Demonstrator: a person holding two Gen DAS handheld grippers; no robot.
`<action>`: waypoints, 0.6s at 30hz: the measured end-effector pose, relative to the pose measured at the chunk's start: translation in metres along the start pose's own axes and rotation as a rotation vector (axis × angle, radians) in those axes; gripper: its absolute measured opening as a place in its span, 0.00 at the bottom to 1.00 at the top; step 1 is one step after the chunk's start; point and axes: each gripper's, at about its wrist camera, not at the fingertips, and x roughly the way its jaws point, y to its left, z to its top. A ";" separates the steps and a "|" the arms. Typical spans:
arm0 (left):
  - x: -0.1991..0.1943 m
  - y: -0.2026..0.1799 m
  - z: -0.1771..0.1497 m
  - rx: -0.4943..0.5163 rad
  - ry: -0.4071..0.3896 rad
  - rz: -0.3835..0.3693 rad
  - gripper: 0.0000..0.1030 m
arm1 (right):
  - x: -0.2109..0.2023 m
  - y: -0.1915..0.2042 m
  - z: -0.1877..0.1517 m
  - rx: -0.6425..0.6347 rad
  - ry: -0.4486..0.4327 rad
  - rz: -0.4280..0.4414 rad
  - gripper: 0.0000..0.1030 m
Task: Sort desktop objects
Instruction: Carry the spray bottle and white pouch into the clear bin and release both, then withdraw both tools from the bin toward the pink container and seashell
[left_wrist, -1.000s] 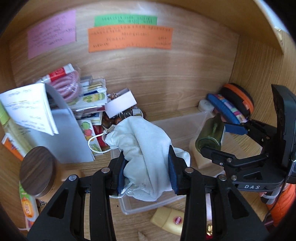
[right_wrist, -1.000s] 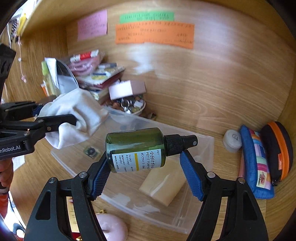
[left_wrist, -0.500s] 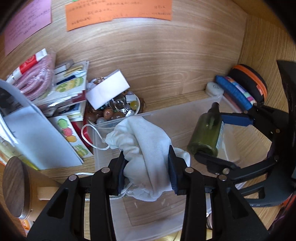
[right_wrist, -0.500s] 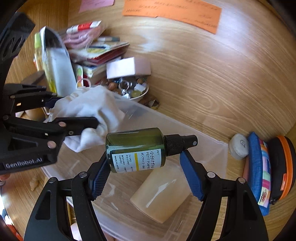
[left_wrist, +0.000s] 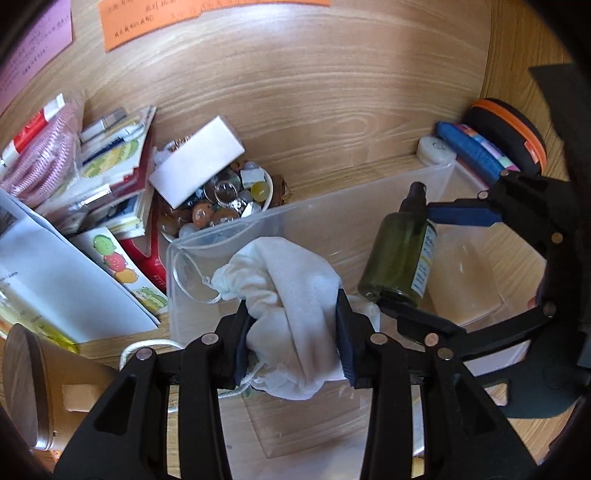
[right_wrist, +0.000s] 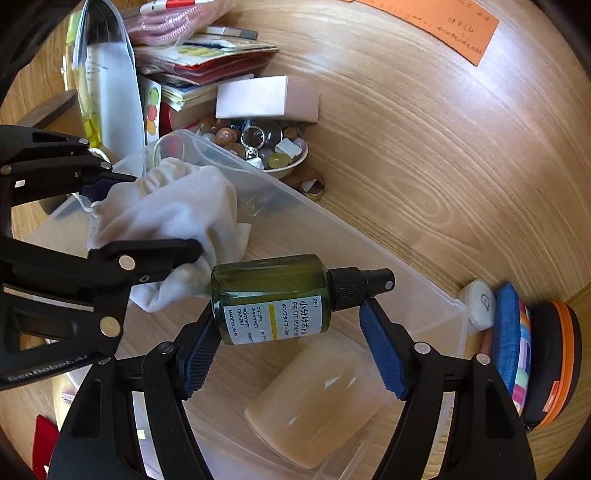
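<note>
My left gripper (left_wrist: 293, 334) is shut on a white drawstring cloth pouch (left_wrist: 291, 295), held over the left end of a clear plastic bin (left_wrist: 332, 206). The same pouch (right_wrist: 177, 218) and the left gripper (right_wrist: 147, 214) show at the left of the right wrist view. My right gripper (right_wrist: 288, 347) is shut on a dark green spray bottle (right_wrist: 273, 295) lying sideways, its black pump nozzle to the right, over the bin (right_wrist: 424, 291). In the left wrist view the bottle (left_wrist: 399, 262) hangs at the right, in the right gripper (left_wrist: 424, 266). A pale beige jar (right_wrist: 317, 398) lies inside the bin.
A bowl of beads and trinkets (left_wrist: 221, 203) with a white box (left_wrist: 197, 162) on it stands behind the bin. Booklets and papers (left_wrist: 103, 177) pile at the left. A blue pouch (right_wrist: 511, 332), an orange-rimmed case (right_wrist: 557, 350) and a small white container (right_wrist: 480, 302) sit at the right.
Both grippers have sunk toward the bin and tilted downward, each keeping its grip; the bin and the bowl now look larger and nearer.
</note>
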 end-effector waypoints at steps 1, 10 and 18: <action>0.003 0.000 0.000 -0.002 0.009 -0.004 0.39 | 0.000 0.000 0.000 0.002 0.000 0.003 0.69; -0.006 0.001 -0.004 -0.009 -0.017 0.009 0.44 | -0.001 -0.004 -0.003 0.029 0.013 -0.017 0.72; -0.044 0.001 -0.005 -0.007 -0.105 0.046 0.64 | -0.021 -0.008 -0.006 0.071 -0.021 -0.019 0.73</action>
